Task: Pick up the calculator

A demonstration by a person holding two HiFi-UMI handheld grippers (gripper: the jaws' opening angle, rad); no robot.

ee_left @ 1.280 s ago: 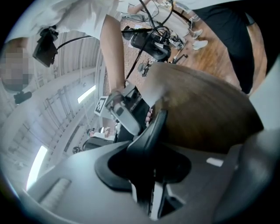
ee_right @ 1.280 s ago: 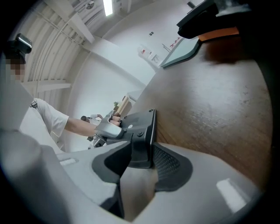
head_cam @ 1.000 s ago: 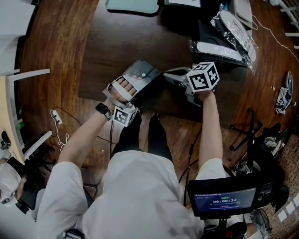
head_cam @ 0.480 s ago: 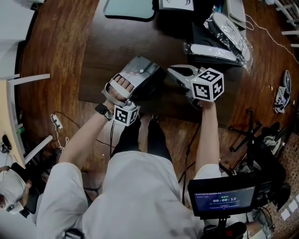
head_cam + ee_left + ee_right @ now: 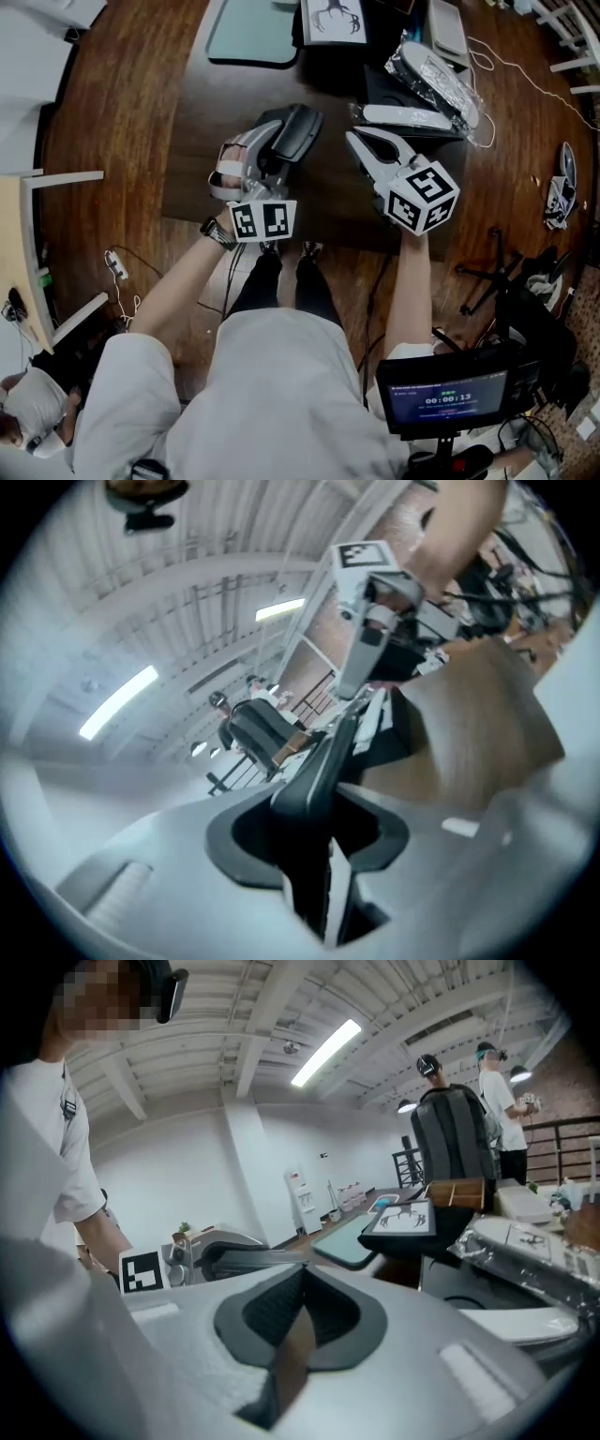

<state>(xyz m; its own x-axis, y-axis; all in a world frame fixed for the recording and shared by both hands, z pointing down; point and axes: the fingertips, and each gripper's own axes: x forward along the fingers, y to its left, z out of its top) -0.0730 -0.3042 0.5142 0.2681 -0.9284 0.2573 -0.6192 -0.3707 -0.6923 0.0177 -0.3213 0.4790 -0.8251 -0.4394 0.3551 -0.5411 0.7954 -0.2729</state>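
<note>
The calculator (image 5: 296,132) is a dark slab, lifted off the dark desk mat (image 5: 206,112) and turned on edge. My left gripper (image 5: 270,155) is shut on its near end. In the left gripper view the calculator (image 5: 323,761) stands edge-on between the pads and sticks out past them. My right gripper (image 5: 362,142) hovers just right of it, shut with nothing between its pads. The right gripper view shows its closed jaws (image 5: 302,1283), with the held calculator (image 5: 246,1258) to the left.
A teal pad (image 5: 255,33) and an antler print (image 5: 333,21) lie at the mat's far edge. Plastic-wrapped devices (image 5: 436,73) and a white bar (image 5: 405,116) sit on a black box at the right. A recorder screen (image 5: 448,398) hangs by my right side.
Both grippers have risen. The left one rolled, which turned the calculator from face-up to edge-on and lifted it off the mat. The right gripper stayed shut.
</note>
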